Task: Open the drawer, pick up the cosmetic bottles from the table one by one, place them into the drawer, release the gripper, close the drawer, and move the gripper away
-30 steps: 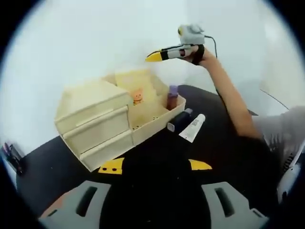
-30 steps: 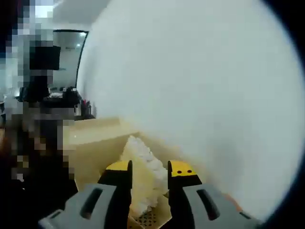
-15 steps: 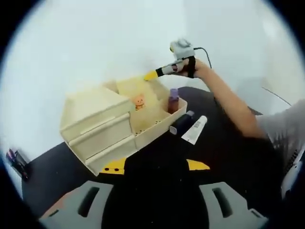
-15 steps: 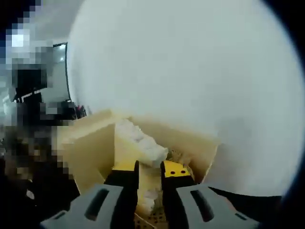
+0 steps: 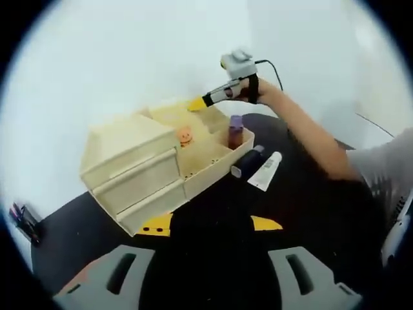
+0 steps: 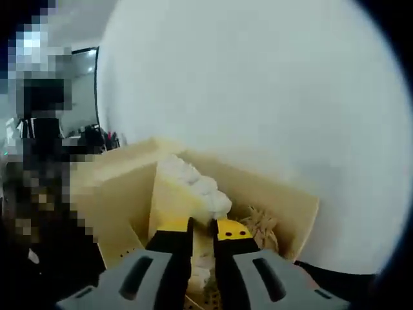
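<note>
Right gripper is reaching over the organizer box's open tray

I'm keeping its jaws nearly clenched, apparently gripping nothing; the left gripper is hanging back, spread wide. Drawers are looking shut, so the tubes are waiting on the table's far edge, beside the tray.

Legible text: none. White tube: markings too small and blurred to read. Purple bottle: no readable label. Organizer: small orange figure sticker, no lettering discernible.
</note>
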`<state>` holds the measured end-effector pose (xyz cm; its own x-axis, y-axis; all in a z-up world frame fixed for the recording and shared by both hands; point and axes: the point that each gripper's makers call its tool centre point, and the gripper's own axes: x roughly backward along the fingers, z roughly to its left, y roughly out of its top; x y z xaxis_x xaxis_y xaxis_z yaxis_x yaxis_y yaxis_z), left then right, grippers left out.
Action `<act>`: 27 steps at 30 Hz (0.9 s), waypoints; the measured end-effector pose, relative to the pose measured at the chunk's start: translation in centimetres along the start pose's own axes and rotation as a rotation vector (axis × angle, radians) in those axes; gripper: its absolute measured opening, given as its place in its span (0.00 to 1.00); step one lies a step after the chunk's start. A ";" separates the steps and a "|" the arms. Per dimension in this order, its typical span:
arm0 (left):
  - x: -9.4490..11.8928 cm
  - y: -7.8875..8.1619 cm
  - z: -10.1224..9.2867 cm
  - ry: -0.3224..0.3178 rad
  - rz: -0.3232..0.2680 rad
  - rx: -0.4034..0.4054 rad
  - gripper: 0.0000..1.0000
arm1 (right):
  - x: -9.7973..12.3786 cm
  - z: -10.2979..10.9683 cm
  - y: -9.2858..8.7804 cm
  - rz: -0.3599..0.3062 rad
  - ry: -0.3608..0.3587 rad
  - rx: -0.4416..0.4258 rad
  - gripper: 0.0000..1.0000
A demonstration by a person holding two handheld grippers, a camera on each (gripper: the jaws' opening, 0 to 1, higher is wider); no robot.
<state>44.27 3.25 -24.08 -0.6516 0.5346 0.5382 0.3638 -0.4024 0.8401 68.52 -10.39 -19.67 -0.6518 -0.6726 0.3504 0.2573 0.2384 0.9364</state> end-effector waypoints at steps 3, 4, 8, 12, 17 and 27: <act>0.5 0.2 0.2 -0.012 -0.024 0.023 0.39 | -0.5 0.8 0.3 -0.014 0.037 -0.011 0.09; 0.6 0.2 0.3 -0.012 -0.032 0.029 0.39 | -0.6 1.3 0.3 -0.024 0.041 -0.019 0.09; 1.1 0.2 0.6 -0.006 -0.050 0.039 0.38 | -0.5 1.7 0.3 -0.017 0.017 0.024 0.09; 0.9 0.3 0.5 -0.008 -0.055 0.043 0.38 | -0.4 1.6 0.3 -0.007 0.015 0.055 0.10; 0.8 0.2 0.4 -0.006 -0.048 0.030 0.38 | -0.4 1.0 0.3 0.004 -0.009 0.110 0.14; 1.0 0.2 0.4 0.000 -0.048 0.022 0.37 | 2.2 2.5 2.9 -0.067 -0.025 0.162 0.25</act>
<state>44.00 4.02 -23.31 -0.6687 0.5529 0.4970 0.3468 -0.3594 0.8664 66.02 -9.38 -16.10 -0.6818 -0.6737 0.2852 0.0952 0.3048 0.9477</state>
